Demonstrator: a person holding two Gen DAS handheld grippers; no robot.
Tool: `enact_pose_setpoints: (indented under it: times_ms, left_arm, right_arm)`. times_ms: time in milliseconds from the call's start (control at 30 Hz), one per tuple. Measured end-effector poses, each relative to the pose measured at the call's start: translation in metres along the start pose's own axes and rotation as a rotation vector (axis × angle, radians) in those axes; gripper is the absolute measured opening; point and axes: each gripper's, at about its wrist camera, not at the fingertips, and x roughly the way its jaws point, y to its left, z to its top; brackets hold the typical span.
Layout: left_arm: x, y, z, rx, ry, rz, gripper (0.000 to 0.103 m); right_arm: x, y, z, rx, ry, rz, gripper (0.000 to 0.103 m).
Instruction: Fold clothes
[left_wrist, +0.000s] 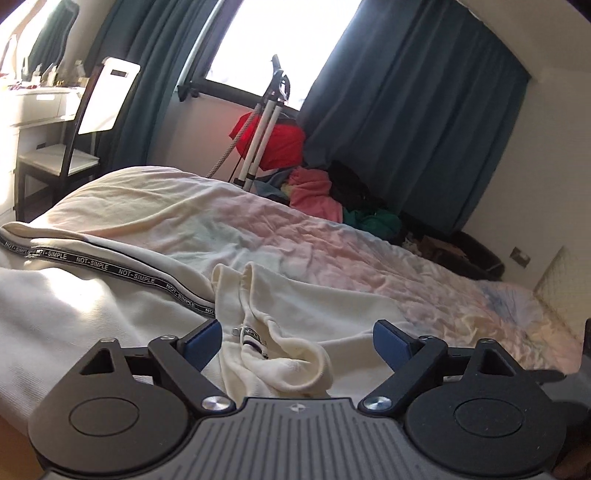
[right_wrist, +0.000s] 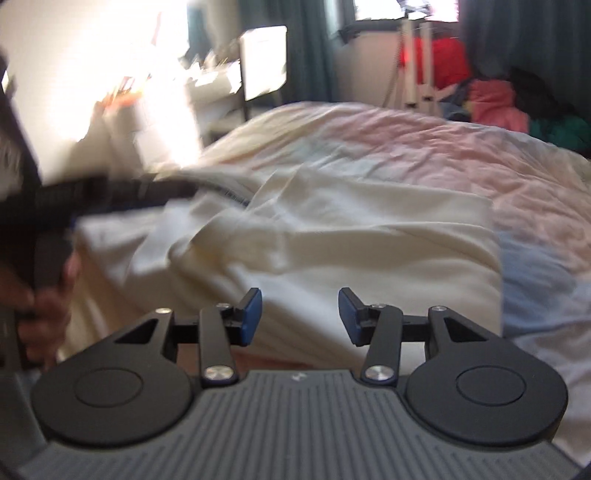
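Observation:
A cream garment (left_wrist: 110, 317) lies spread on the bed, with a black "NOT-SIMPLE" printed band (left_wrist: 110, 267) running across it. Its ribbed collar with a label (left_wrist: 273, 354) bunches up between the fingers of my left gripper (left_wrist: 295, 341), which is open around it. In the right wrist view the same cream garment (right_wrist: 369, 236) lies partly folded on the bed. My right gripper (right_wrist: 300, 314) is open and empty just above its near edge. The left gripper and the hand holding it (right_wrist: 44, 295) show blurred at the left.
The bed has a pastel crumpled cover (left_wrist: 351, 243). A pile of coloured clothes (left_wrist: 317, 192) and a white stand (left_wrist: 262, 122) sit by the window with dark curtains. A chair (left_wrist: 85, 122) and a white dresser (left_wrist: 33, 107) stand at the left.

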Motion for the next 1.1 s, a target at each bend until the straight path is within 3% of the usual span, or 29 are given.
enact_pose_setpoints:
  times_ms: [133, 233, 333, 467, 667, 833, 900, 933, 967, 1000, 1033, 1100]
  left_arm:
    - [0.017, -0.011, -0.011, 0.043, 0.031, 0.028, 0.058]
    - [0.03, -0.014, -0.017, 0.054, 0.047, 0.051, 0.043]
    - [0.044, -0.006, -0.022, 0.02, 0.117, 0.1, 0.02]
    - [0.05, 0.013, -0.028, -0.074, 0.227, 0.132, 0.016]
    - [0.049, 0.01, -0.029, -0.039, 0.237, 0.151, 0.016]
    - [0.031, 0.012, -0.025, -0.068, 0.227, 0.125, 0.026]
    - [0.014, 0.012, -0.02, -0.085, 0.216, 0.11, 0.037]
    - [0.006, 0.013, -0.018, -0.097, 0.207, 0.112, 0.05]
    - [-0.003, 0.015, -0.016, -0.109, 0.196, 0.12, 0.074]
    - [-0.013, 0.016, -0.014, -0.114, 0.17, 0.156, 0.084]
    - [-0.022, 0.016, -0.012, -0.1, 0.147, 0.201, 0.09]
    - [-0.032, 0.017, -0.008, -0.051, 0.123, 0.298, 0.09]
  right_arm:
    - [0.009, -0.032, -0.009, 0.153, -0.038, -0.204, 0.048]
    - [0.024, -0.042, -0.016, 0.136, -0.003, -0.337, 0.048]
    - [0.036, -0.056, -0.023, 0.176, 0.023, -0.34, 0.048]
    - [0.042, -0.061, -0.027, 0.208, 0.037, -0.327, 0.049]
    - [0.044, -0.056, -0.029, 0.192, 0.04, -0.337, 0.051]
    - [0.042, -0.056, -0.029, 0.194, 0.04, -0.336, 0.05]
    - [0.041, -0.055, -0.03, 0.19, 0.038, -0.339, 0.05]
    - [0.04, -0.055, -0.03, 0.189, 0.038, -0.34, 0.05]
    - [0.038, -0.054, -0.03, 0.19, 0.037, -0.341, 0.05]
    - [0.037, -0.054, -0.031, 0.191, 0.036, -0.341, 0.05]
    - [0.036, -0.055, -0.031, 0.193, 0.036, -0.34, 0.05]
    - [0.035, -0.055, -0.031, 0.196, 0.035, -0.34, 0.05]
